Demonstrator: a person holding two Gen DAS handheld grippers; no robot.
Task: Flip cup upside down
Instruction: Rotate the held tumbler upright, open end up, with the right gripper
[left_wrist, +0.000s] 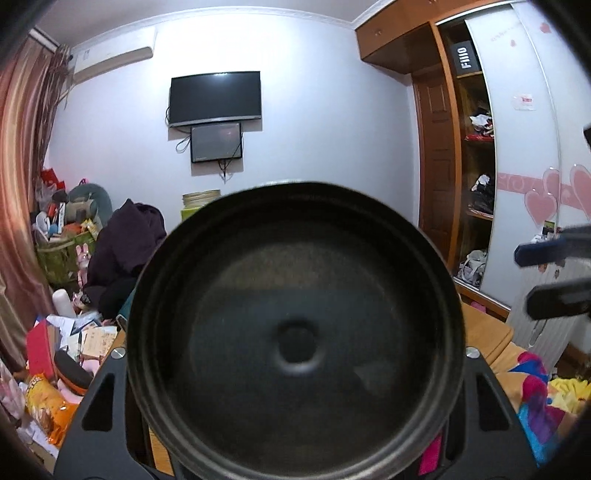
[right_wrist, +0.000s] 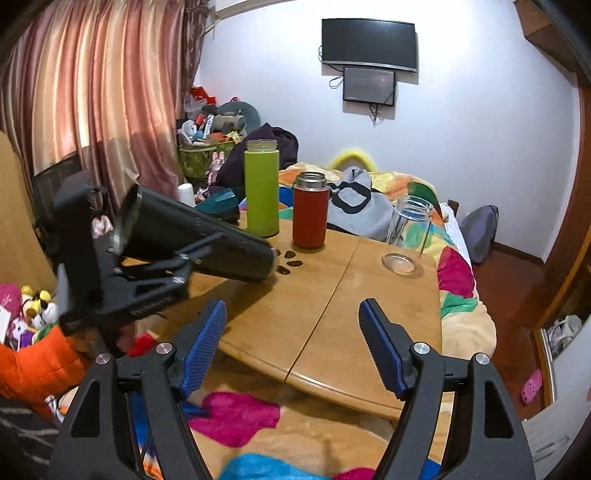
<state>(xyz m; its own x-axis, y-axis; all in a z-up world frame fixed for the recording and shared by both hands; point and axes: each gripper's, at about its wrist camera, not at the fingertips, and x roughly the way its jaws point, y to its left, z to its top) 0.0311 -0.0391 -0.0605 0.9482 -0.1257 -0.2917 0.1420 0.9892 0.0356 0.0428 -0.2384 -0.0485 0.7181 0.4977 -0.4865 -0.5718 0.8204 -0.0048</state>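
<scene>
A black cup (right_wrist: 199, 240) is held in my left gripper (right_wrist: 173, 266), tilted almost on its side above the left part of the wooden table (right_wrist: 332, 306), its open end toward the left and its base toward the right. In the left wrist view the cup's round base (left_wrist: 295, 332) fills the middle and hides the fingers. My right gripper (right_wrist: 293, 347) is open and empty above the table's near edge; its blue pads (right_wrist: 207, 339) stand wide apart. It also shows at the right edge of the left wrist view (left_wrist: 554, 273).
On the table stand a green flask (right_wrist: 261, 188), a red flask (right_wrist: 310, 210) and a clear glass cup (right_wrist: 408, 236). A colourful blanket (right_wrist: 458, 288) lies around the table. Clutter is piled at the left by the curtain (right_wrist: 92, 81). A wardrobe (left_wrist: 476, 155) stands at the right.
</scene>
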